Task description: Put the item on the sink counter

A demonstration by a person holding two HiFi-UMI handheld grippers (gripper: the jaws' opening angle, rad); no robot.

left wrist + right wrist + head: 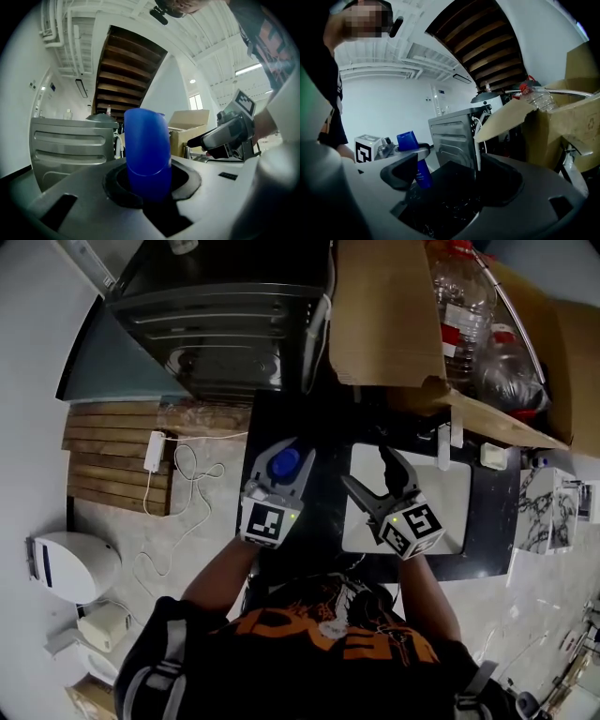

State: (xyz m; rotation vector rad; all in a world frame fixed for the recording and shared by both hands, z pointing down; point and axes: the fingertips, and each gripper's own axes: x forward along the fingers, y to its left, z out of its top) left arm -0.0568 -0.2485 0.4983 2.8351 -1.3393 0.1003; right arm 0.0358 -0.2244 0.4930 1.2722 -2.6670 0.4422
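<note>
A blue bottle (285, 466) stands upright between the jaws of my left gripper (281, 454), which is shut on it above the black sink counter (323, 517). In the left gripper view the bottle (146, 140) fills the gap of the left gripper (149, 185). My right gripper (366, 465) hangs open over the left part of the white sink basin (441, 498), with nothing between its fingers. The right gripper view shows the right gripper (450, 178) with its jaws apart, and the held bottle (414, 161) off to its left.
A grey metal appliance (225, 324) stands behind the counter. An open cardboard box (394, 315) with plastic bottles (469, 306) overhangs the sink's far side. A faucet (445, 442) and a small white dish (494, 456) sit at the basin's back. Wooden slats (112, 456) and a white power strip (154, 451) lie left.
</note>
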